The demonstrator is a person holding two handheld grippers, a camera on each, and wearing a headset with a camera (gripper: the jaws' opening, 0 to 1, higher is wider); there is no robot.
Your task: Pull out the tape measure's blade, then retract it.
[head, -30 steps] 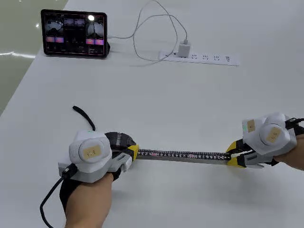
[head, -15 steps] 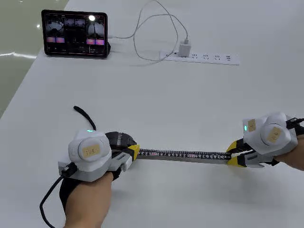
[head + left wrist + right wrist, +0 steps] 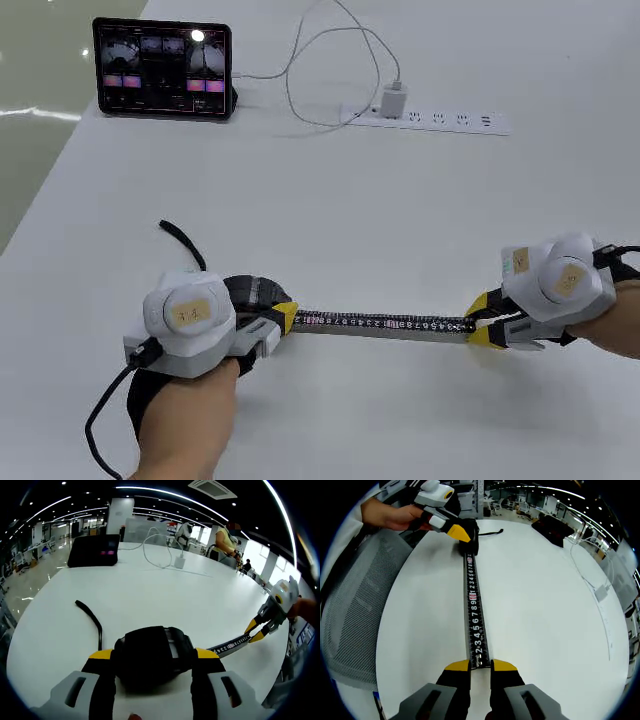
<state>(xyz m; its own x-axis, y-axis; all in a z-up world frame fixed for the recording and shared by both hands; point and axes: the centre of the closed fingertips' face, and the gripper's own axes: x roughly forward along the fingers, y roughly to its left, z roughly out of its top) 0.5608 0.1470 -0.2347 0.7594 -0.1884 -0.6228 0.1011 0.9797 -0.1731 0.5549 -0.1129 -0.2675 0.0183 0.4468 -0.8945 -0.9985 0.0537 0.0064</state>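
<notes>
The black tape measure case (image 3: 256,297) (image 3: 152,652) rests on the white table, clamped between the yellow-tipped jaws of my left gripper (image 3: 275,322) (image 3: 152,655). Its wrist strap (image 3: 183,243) (image 3: 91,621) trails off behind it. The numbered blade (image 3: 382,323) (image 3: 474,611) stretches out flat just above the table to the right. My right gripper (image 3: 480,318) (image 3: 480,666) is shut on the blade's end. In the right gripper view the case (image 3: 471,545) and left gripper (image 3: 454,531) show at the far end of the blade.
A tablet (image 3: 164,68) stands at the back left. A white power strip (image 3: 430,121) with a charger and cable (image 3: 320,55) lies at the back. A mesh chair (image 3: 355,610) stands beside the table edge.
My right gripper has moved a little to the left, toward the case, and the exposed blade is slightly shorter. The left gripper and case have stayed put.
</notes>
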